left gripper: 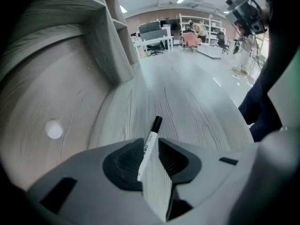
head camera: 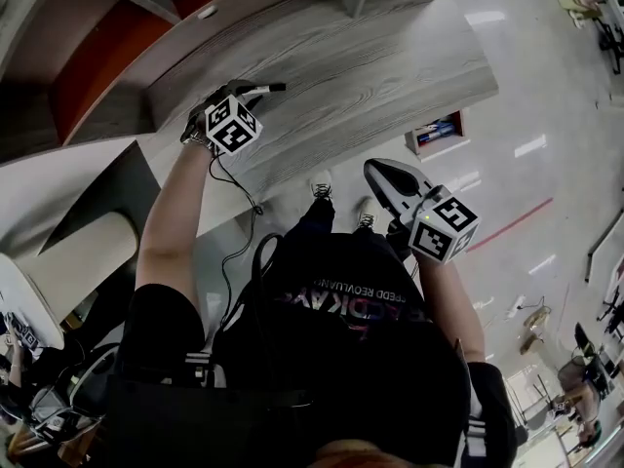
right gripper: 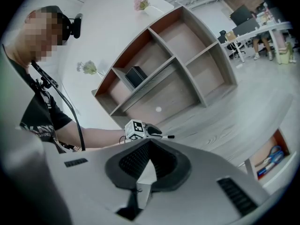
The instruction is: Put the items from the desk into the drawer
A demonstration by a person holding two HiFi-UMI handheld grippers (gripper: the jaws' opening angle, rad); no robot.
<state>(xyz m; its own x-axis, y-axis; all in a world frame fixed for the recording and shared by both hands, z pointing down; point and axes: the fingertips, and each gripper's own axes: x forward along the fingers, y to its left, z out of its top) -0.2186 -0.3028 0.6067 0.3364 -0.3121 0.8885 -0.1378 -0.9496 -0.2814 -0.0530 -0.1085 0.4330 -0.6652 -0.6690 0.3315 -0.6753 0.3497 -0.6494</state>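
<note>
**A:** Status, L to R?

**B:** Your left tool (head camera: 237, 93) is tipped down over the pale grey wood-grain desk (left gripper: 187, 107). Its jaws are apart. The slim white marker with the black cap (left gripper: 150, 144) sits between them, and the pads don't look clamped on it.

**A:** So the marker's not stowed yet.

**B:** No, it's at the desk top, well apart from the drawer. Your right tool (right gripper: 150, 143) is off the desk's front edge, jaws together, nothing in it. Further right, the open orange-edged drawer (right gripper: 280, 139) under the desk holds blue and red bits. Can't tell what they are.

**A:** How far along?

**B:** Late, I'd judge. Some items look stowed already, and the marker's the only loose thing I can see on the desk. What's left: you grip it, carry it right, and drop it in the drawer.
</note>
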